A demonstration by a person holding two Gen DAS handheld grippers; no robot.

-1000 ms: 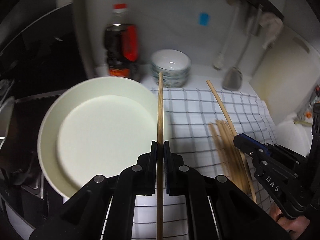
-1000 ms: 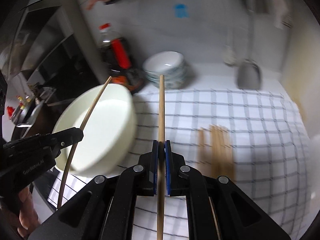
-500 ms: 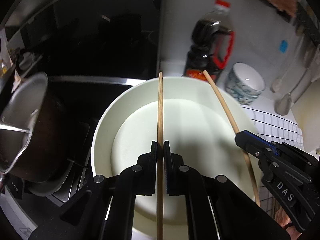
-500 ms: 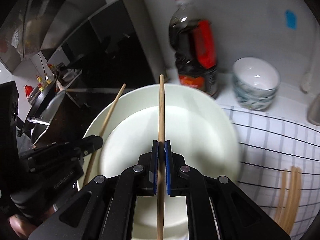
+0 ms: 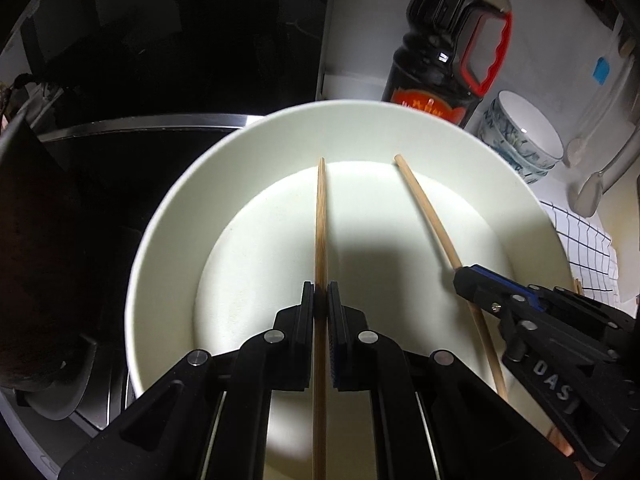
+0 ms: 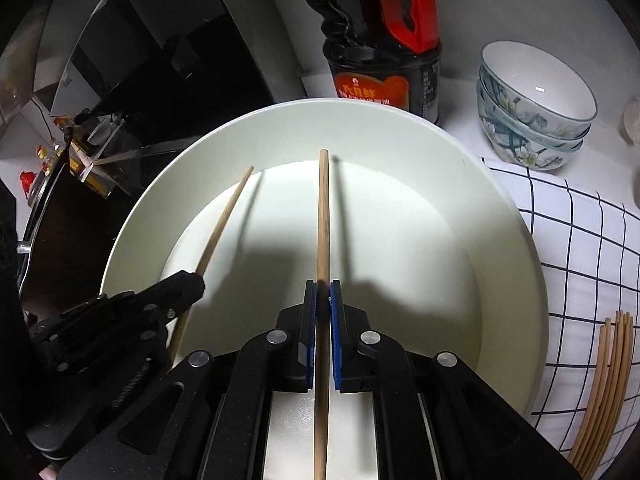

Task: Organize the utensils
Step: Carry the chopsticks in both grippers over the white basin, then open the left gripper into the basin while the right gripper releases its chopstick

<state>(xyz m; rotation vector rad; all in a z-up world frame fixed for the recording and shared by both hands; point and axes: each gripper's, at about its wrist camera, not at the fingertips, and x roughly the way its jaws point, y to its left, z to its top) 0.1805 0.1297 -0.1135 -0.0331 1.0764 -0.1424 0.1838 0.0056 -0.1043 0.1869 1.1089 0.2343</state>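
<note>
Two chopsticks are in hand, one per gripper. The left gripper (image 5: 321,300) is clamped on the left chopstick (image 5: 320,232), its tip reaching toward the far wall of the white basin (image 5: 168,216). The right gripper (image 6: 322,300) is clamped on the right chopstick (image 6: 322,220) in the same way, and in its view the left one slants in beside it, apart from it, nearer the basin's left wall. Both sticks hang above the basin's floor, tips pointing down and away; whether either tip touches the floor cannot be told.

The rest of the chopsticks (image 6: 604,384) lie bundled on the checked cloth (image 6: 580,240), near the basin's right side. Behind the basin stand a dark bottle (image 6: 384,60) and stacked bowls (image 6: 532,120); a dark hob (image 5: 120,140) lies past its left rim.

The step looks like dropping this pair into the basin. The next move likely calls for lowering both sticks until they lie near the floor, then opening the jaws so they settle flat rather than bounce or lean on the rim, and going back to the cloth for more.
</note>
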